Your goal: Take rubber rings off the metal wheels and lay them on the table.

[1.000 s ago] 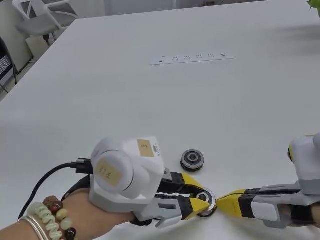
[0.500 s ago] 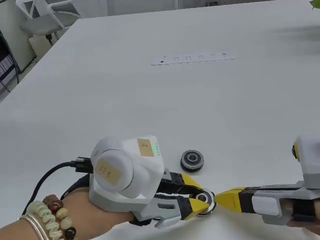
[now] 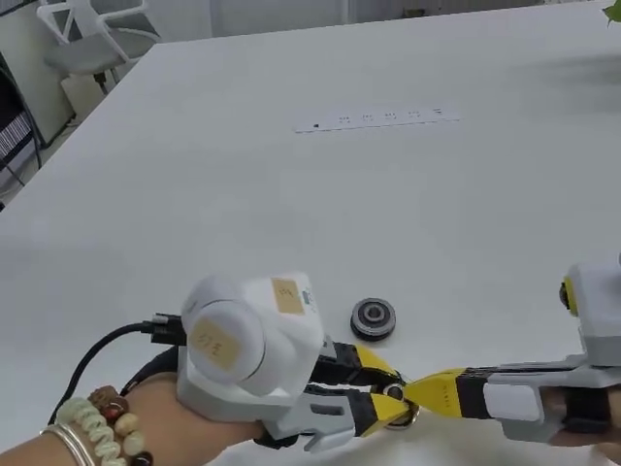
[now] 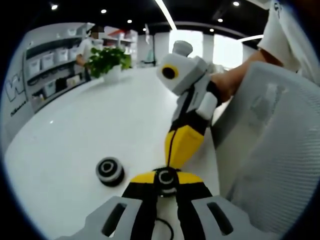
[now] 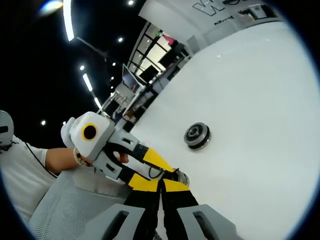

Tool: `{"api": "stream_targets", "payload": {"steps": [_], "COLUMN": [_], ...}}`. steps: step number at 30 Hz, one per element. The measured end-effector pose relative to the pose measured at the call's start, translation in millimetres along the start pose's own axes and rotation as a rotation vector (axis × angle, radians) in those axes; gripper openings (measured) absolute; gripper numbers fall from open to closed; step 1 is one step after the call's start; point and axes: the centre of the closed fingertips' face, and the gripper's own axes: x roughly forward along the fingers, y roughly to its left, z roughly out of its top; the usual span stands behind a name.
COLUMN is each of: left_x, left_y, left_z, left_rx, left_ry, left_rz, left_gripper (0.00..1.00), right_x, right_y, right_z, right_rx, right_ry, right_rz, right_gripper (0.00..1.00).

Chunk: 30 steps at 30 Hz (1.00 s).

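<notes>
Free wheel (image 3: 373,318): silver hub, black rubber ring (image 3: 355,321) on, lying flat on the surface (image 3: 291,214). Clamped wheel (image 3: 394,394): just nearer than the free wheel, in left tongs (image 3: 392,399).

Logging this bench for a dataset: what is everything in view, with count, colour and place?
table: one, white, under everything.
loose wheel: one, metal with black ring, lying on table.
held wheel: one, metal, in left gripper.
socket strip: one, white, far across table.
chair: one, white, beyond far-left corner.
plant: one, green, table's far edge.
cable: one, black, behind left gripper.
bracelets: several, brown and pale beads, left wrist.
left gripper: one, white, black, yellow; shut on held wheel.
right gripper: one, same colours; shut, tips at held wheel.
</notes>
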Motion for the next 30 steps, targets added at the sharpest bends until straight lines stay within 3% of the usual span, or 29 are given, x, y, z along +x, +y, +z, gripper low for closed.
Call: {"api": "stream_targets", "payload": {"steps": [4, 14, 21, 30], "left_x": [-0.3, -0.4, -2.3, -25.2], "left_y": [-0.1, -0.4, -2.6, 1.0], "left_z": [0.0, 0.7, 2.3, 30.0], "left_rx": [0.0, -0.008, -0.023, -0.01], "left_ry": [-0.001, 0.004, 0.04, -0.004], "left_rz": [-0.002, 0.004, -0.016, -0.019], "left_gripper": [0.14, 0.14, 0.16, 0.23], "right_x": [-1.6, -3.4, -9.8, -16.9], "right_y": [-2.8, -15.4, -15.4, -19.3], "right_z": [0.3, -2.0, 3.3, 1.9], "right_rx": [0.017, 0.014, 0.021, 0.021], "right_ry": [-0.006, 0.007, -0.013, -0.022], "right_rz": [-0.002, -0.063, -0.066, -0.098], "right_gripper": [0.0, 0.0, 0.0, 0.0]}}
